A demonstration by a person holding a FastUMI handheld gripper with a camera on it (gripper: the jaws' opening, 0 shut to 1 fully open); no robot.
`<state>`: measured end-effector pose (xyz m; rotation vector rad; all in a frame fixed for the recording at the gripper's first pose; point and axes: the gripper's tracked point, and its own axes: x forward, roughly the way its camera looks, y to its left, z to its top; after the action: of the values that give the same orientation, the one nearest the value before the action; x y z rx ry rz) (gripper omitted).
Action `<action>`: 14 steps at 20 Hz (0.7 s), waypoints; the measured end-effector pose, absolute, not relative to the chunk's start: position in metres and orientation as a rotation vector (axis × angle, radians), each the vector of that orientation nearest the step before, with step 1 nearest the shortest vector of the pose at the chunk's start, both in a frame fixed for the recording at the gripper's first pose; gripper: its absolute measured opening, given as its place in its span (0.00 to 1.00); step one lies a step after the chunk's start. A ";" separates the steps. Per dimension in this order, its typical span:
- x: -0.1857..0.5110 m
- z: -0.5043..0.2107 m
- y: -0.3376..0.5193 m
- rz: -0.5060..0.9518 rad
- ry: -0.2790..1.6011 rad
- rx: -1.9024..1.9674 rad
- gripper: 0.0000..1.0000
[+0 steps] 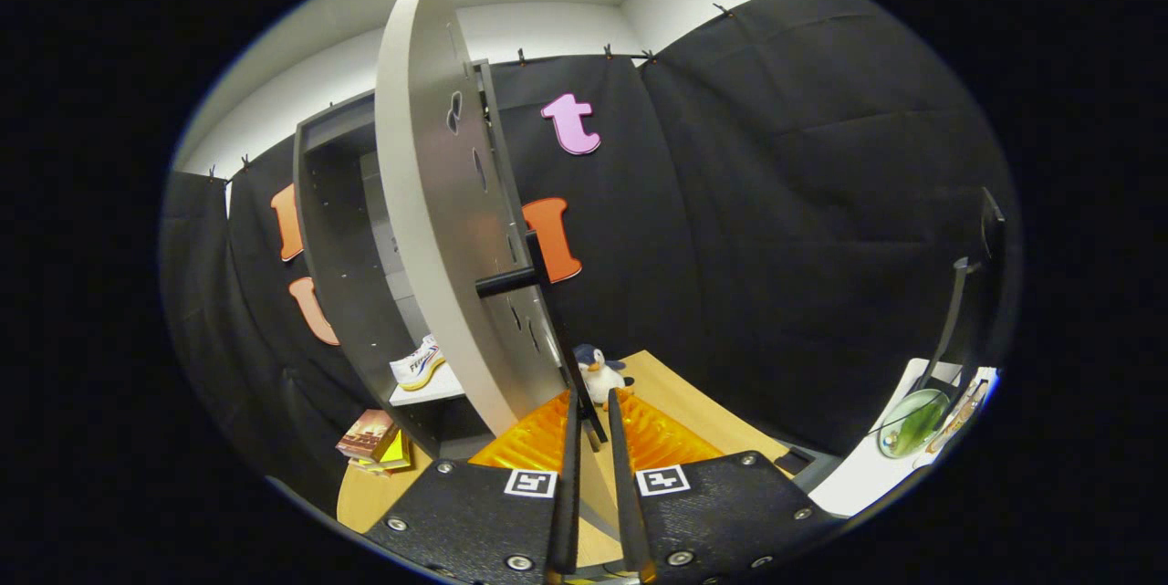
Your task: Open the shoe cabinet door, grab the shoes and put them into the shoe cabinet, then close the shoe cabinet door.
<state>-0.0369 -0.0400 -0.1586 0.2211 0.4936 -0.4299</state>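
Black cloth walls close in the booth, and a pale wooden counter runs along their foot. On that counter stands the shoe cabinet, a dark grey case whose door is swung out edge-on toward the camera, a light grey panel with a dark bar handle sticking out of its face. Inside, on a white shelf, sits a white shoe with a yellow sole, well beyond the tongs and off to their left, behind the open door. The tongs are drawn narrow, with only a slim gap between the fingers, and the lower edge of the door runs down into that gap; whether both fingers press on it cannot be told. Just past the fingertips stands a small toy penguin on the counter. A little stack of books lies on the counter by the cabinet's foot, left of the tongs.
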 end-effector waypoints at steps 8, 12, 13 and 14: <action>-0.050 -0.145 -0.017 -0.519 0.406 0.060 0.55; -0.037 -0.130 0.034 -0.386 0.358 0.087 0.72; -0.031 -0.129 0.048 -0.354 0.347 0.087 0.74; -0.026 -0.131 0.060 -0.326 0.344 0.084 0.77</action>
<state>-0.0256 0.0603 -0.1312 0.0842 0.3436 -0.3259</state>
